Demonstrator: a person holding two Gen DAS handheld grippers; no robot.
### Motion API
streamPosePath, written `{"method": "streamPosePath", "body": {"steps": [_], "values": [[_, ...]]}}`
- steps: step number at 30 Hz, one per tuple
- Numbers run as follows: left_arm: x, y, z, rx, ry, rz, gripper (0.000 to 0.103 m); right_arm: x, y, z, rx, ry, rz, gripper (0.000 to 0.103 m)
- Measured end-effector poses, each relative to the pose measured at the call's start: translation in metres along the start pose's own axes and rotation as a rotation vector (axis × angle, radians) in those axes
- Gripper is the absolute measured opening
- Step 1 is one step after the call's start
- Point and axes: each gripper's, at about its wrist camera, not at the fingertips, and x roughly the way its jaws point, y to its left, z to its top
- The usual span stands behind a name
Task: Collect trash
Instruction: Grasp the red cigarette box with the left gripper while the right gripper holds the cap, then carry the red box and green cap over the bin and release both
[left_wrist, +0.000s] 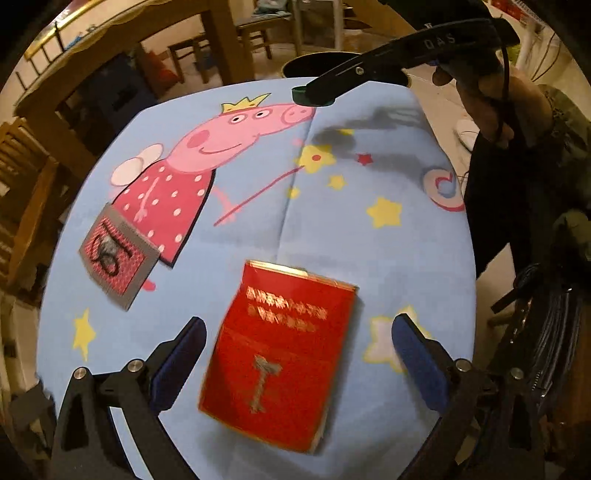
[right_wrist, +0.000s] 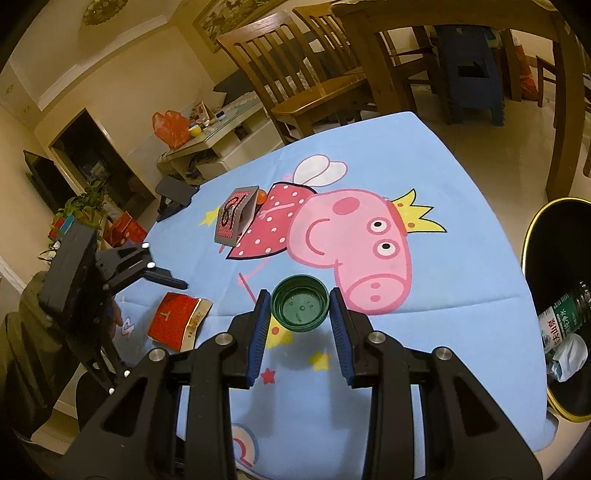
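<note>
The right gripper (right_wrist: 299, 314) clamps a green bottle cap (right_wrist: 300, 309), lifted above the table's (right_wrist: 461, 221) far edge beside the trash bin (right_wrist: 535, 236), likely for dropping. The left gripper (left_wrist: 295, 362) hovers spread over the red packet (left_wrist: 280, 354) near the table's near edge.

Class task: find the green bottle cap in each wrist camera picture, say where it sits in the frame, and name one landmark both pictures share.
Left wrist: green cap near top centre, pinched by the right gripper above the table's far edge.
Right wrist: cap at centre, between the right gripper's fingers, open side facing the camera.
Shared landmark: red packet on the cloth.
</note>
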Motion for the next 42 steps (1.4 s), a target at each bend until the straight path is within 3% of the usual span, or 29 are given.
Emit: {"method": "streamPosePath", "body": {"steps": [3, 7, 8, 10, 15, 16, 22, 24, 32, 39, 42], "values": [[0.007, 0.013, -0.002, -0.062, -0.009, -0.100, 0.098, -0.001, 0.000, 0.002, 0.001, -0.009, 0.007, 0.032], [0.003, 0.008, -0.015, -0.122, -0.101, -0.081, 0.092, -0.008, 0.000, 0.006, 0.002, -0.031, 0.022, 0.032], [0.000, 0.007, -0.019, -0.162, -0.126, -0.061, 0.091, -0.011, 0.001, 0.007, 0.004, -0.040, 0.029, 0.032], [-0.005, 0.003, -0.025, -0.261, -0.179, -0.005, 0.074, -0.016, 0.002, 0.009, 0.004, -0.057, 0.043, 0.033], [-0.008, -0.015, -0.030, -0.541, -0.247, 0.181, 0.074, -0.026, 0.007, 0.010, -0.007, -0.093, 0.057, 0.033], [-0.008, -0.018, -0.028, -0.572, -0.244, 0.212, 0.073, -0.027, 0.007, 0.010, -0.007, -0.094, 0.056, 0.033], [-0.003, -0.009, -0.009, -0.994, -0.197, 0.414, 0.072, -0.033, 0.007, 0.007, -0.016, -0.125, 0.003, 0.033], [-0.004, 0.001, -0.001, -1.077, -0.204, 0.435, 0.070, -0.037, 0.008, 0.006, -0.031, -0.146, -0.048, 0.033], [-0.020, -0.002, 0.066, -1.089, -0.227, 0.620, 0.068, -0.050, -0.013, 0.001, -0.013, -0.181, -0.159, 0.033], [-0.032, -0.022, 0.090, -1.037, -0.273, 0.646, 0.068, -0.067, -0.038, 0.002, 0.065, -0.227, -0.205, 0.033], [-0.035, -0.028, 0.095, -1.013, -0.286, 0.650, 0.068, -0.085, -0.049, 0.010, 0.079, -0.266, -0.286, 0.033]]}}
